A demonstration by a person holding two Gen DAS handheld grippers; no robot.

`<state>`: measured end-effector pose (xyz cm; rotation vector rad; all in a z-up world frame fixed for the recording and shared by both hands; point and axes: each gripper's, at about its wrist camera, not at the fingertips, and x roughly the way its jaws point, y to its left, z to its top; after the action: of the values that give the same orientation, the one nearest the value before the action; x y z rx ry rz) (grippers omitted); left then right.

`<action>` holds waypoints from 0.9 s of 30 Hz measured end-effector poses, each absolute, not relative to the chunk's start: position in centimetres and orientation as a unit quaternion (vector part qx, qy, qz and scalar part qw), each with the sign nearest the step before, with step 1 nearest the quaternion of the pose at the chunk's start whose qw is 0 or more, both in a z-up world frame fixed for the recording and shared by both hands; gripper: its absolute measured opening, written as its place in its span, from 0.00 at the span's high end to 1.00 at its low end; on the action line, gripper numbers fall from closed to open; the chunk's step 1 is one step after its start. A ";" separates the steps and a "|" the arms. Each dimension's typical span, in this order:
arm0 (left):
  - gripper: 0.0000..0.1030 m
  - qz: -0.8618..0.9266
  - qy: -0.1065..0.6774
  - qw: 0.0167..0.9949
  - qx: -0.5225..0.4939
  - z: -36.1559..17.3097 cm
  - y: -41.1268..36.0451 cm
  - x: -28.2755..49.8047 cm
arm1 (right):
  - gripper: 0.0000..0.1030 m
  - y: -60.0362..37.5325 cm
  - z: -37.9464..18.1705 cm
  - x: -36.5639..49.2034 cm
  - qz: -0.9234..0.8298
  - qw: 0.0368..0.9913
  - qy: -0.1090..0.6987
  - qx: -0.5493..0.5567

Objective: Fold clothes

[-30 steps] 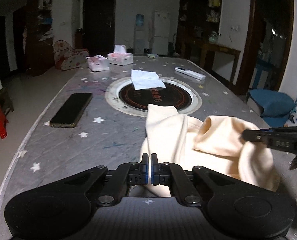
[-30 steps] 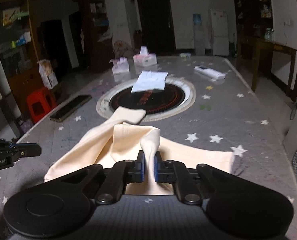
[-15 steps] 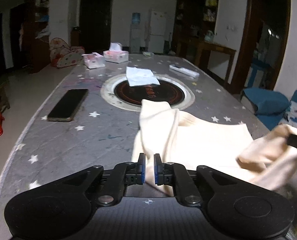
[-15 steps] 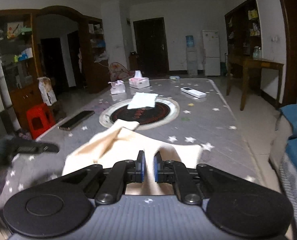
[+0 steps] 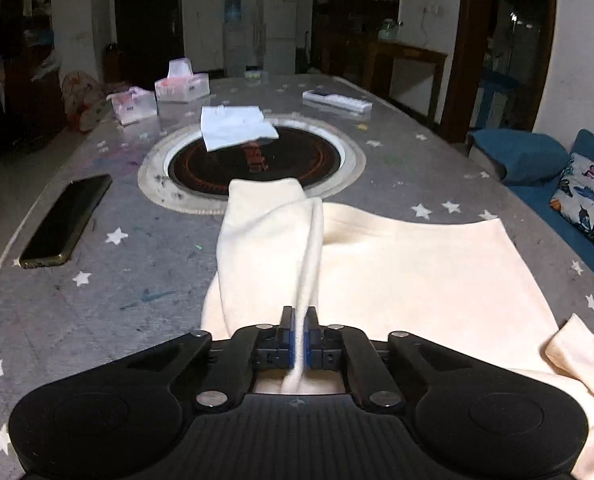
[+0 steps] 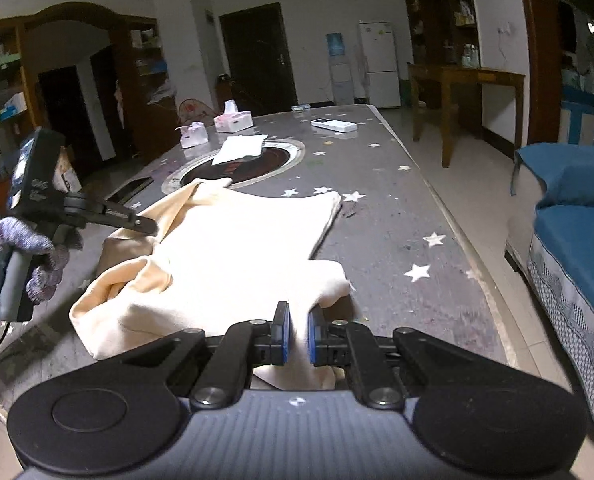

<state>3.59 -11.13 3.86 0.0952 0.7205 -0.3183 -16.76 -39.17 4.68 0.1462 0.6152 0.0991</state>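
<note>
Over the last second the cream garment (image 5: 397,276) had been drawn out from a bunched heap into a wide, mostly flat sheet across the near end of the star-patterned grey table (image 5: 97,280), and the two grippers had moved well apart from each other.

The left gripper (image 5: 298,324) was clamped on a thin raised ridge of the cloth, its blue-padded jaws pressed nearly together with the fabric running up between them. In the right wrist view this same gripper (image 6: 143,226) reached in from the left, held by a hand in a knitted glove (image 6: 21,252), pinching the garment's left edge.

The right gripper (image 6: 297,330) gripped a thicker fold at the garment's near right corner, its jaws held a little apart by the cloth between them.

The far tip of the garment lay over the rim of the round inset hotplate (image 5: 253,160) in the middle of the table. A white cloth (image 5: 235,130) rested on the hotplate's far edge. A dark phone (image 5: 67,222) lay to the left, and two tissue boxes (image 5: 181,86) and a white remote (image 5: 335,100) sat farther back.
</note>
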 end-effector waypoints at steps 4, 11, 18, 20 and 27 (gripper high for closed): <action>0.97 -0.140 0.326 0.935 0.016 5.6 -8.7 1.3 | 0.92 -39.3 4.4 -16.4 0.046 0.949 0.304 0.072; 0.97 -0.109 0.298 0.948 -0.032 7.6 -4.2 -3.1 | 0.92 -39.4 4.7 -16.0 0.040 0.952 0.296 0.062; 0.97 -0.081 0.340 0.936 -0.045 6.0 -0.7 -7.9 | 0.92 -39.5 6.2 -15.9 0.034 0.960 0.273 0.050; 0.97 -0.073 0.352 0.932 -0.049 5.5 0.3 -9.3 | 0.92 -39.4 6.4 -16.1 0.035 0.961 0.271 0.047; 0.91 -0.047 0.389 0.918 -0.060 4.1 3.7 -13.9 | 0.89 -39.2 4.3 -16.4 0.040 0.942 0.331 0.031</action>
<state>-13.85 3.65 4.15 -0.1238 0.8008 -0.0975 -16.41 -39.21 4.28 0.0642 0.6756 0.0813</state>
